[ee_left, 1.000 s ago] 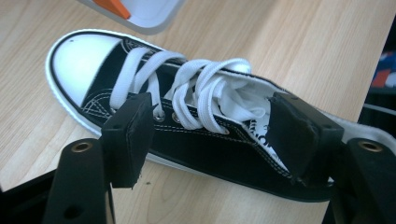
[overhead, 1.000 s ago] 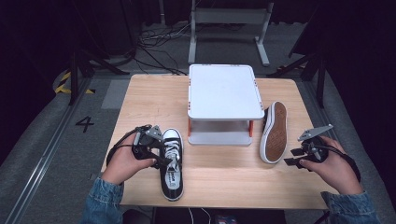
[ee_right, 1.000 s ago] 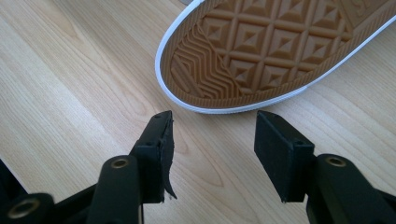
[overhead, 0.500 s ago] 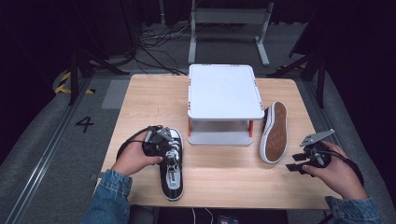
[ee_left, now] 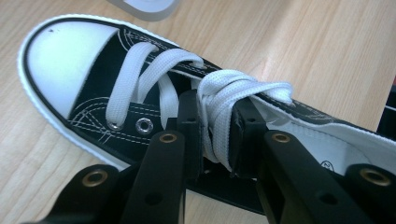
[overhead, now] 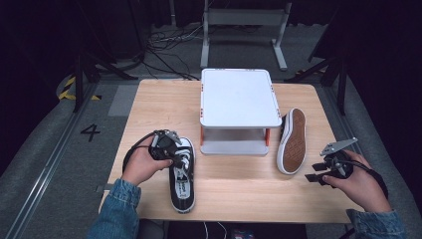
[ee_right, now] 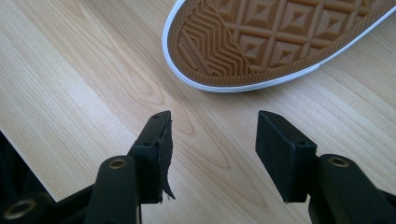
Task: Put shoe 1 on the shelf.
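Both forearms, at the lower left and lower right of the high view, wear blue denim sleeves. Each hand-held gripper, left (overhead: 175, 155) and right (overhead: 312, 172), is black with brass-coloured rivets, trails a black cable, and carries a grey three-cornered plate on top.

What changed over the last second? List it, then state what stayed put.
The left tool moved from beside the upright shoe to over its laces and now pinches them. The right tool drifted slightly toward the person, open over bare table. Unmoved: the upright shoe, the sole-up shoe and the white stand.
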{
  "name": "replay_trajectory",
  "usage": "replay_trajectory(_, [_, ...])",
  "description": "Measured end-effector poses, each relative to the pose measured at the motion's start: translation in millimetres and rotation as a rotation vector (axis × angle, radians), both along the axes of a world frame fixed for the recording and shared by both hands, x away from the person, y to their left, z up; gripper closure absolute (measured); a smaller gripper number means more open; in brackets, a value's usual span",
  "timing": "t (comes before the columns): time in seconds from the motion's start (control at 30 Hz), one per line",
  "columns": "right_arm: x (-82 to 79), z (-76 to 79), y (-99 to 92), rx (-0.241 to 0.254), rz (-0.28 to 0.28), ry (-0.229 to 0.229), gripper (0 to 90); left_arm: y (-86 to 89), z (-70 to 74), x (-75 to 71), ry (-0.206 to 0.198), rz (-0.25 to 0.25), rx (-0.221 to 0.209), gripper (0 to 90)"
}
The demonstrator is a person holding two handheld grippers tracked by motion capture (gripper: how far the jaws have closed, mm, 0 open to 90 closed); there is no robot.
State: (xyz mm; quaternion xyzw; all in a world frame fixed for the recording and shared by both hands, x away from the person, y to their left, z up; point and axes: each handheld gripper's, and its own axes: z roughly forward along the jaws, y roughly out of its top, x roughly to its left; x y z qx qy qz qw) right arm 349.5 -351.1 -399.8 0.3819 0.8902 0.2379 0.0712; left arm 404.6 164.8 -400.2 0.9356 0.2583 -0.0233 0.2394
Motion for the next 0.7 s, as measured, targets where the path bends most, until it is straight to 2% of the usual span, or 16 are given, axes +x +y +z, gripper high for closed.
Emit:
replay_trajectory(0.1, [-0.3,1.4,-2.2,-0.007,-0.008,-0.006,47.1,-2.0,7.6,-0.8,-0.012,0.028,0.027,77.9])
replay_trajectory(0.33, [-1.9,3.3,-5.1,-0.004,-0.019,-0.010,47.1,0.9,22.6,-0.8,-0.032,0.064,0.023,78.4])
replay_trajectory(0.4, [-2.2,3.8,-5.7,-0.006,-0.020,-0.013,47.1,-0.6,30.7,-0.7,-0.041,0.058,0.036,78.3])
replay_trajectory(0.5, [-2.0,3.9,-5.4,-0.006,-0.019,-0.016,47.1,-1.3,47.0,-0.8,-0.065,0.080,0.063,78.3])
replay_trajectory(0.7, [-1.8,3.5,-5.4,-0.009,-0.019,-0.014,47.1,1.9,74.4,2.4,-0.101,0.100,0.068,78.3])
